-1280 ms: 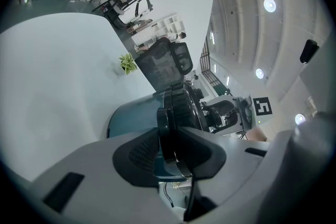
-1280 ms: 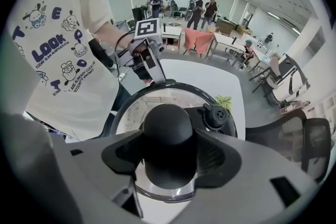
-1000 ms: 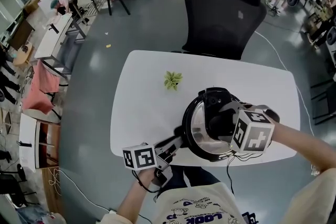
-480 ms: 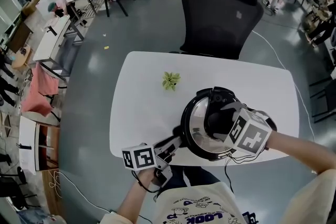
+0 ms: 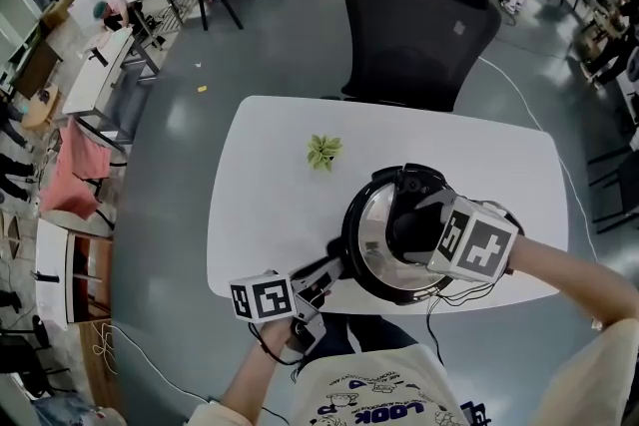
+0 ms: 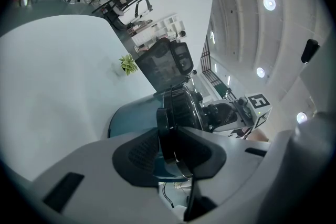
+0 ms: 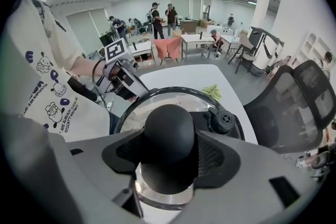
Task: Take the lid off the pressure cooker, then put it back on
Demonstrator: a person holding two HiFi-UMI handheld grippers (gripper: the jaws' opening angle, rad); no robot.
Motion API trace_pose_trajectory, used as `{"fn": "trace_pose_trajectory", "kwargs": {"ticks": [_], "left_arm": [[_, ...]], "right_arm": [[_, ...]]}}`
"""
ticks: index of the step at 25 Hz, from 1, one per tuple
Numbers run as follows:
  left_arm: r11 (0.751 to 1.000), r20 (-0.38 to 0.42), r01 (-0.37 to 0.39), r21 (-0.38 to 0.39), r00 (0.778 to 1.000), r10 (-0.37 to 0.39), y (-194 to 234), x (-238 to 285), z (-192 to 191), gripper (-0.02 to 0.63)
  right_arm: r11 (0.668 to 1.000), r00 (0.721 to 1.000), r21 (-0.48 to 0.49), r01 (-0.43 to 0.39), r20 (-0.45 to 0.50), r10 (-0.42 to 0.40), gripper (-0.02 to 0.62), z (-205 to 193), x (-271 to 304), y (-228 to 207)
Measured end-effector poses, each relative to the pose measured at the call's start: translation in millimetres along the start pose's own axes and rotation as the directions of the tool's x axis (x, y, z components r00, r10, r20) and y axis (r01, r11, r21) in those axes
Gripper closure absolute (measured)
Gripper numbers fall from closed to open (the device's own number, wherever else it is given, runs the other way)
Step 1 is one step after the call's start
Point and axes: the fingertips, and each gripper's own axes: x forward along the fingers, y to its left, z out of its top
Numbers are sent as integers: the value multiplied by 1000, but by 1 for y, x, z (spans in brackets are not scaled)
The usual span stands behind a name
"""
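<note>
Over the last second the right hand-held gripper (image 7: 169,157) has rolled about the black knob (image 7: 169,131) it pinches, and its marker cube shows a new tilt in the head view. The lid (image 5: 371,232) is still seated. I judge this a twist of the lid's lock, though which half of the task it serves I cannot tell. The left hand-held gripper (image 6: 170,152) has not shifted. It is closed on the cooker's black side handle (image 6: 168,128) at the pot's 7 o'clock, bracing it.

The pressure cooker (image 5: 349,264) stands on the white desk (image 5: 270,165), toward its 5 o'clock corner. Its lid is shiny metal with a dark rim, and a black valve (image 7: 227,119) sits at about 1 o'clock of the knob. A small green plant (image 5: 323,153) lies well apart, at 10 o'clock.
</note>
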Motion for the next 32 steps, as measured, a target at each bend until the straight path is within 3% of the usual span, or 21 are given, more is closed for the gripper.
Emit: {"fn": "trace_pose_trajectory", "kwargs": {"ticks": [23, 32], "left_arm": [[1000, -3, -9, 23, 1000, 9, 2, -3, 0, 483], [1000, -10, -13, 24, 1000, 13, 3, -1, 1, 483]], "right_arm": [[1000, 996, -18, -14, 91, 16, 301, 4, -8, 3], [998, 992, -68, 0, 127, 9, 301, 11, -32, 3]]}}
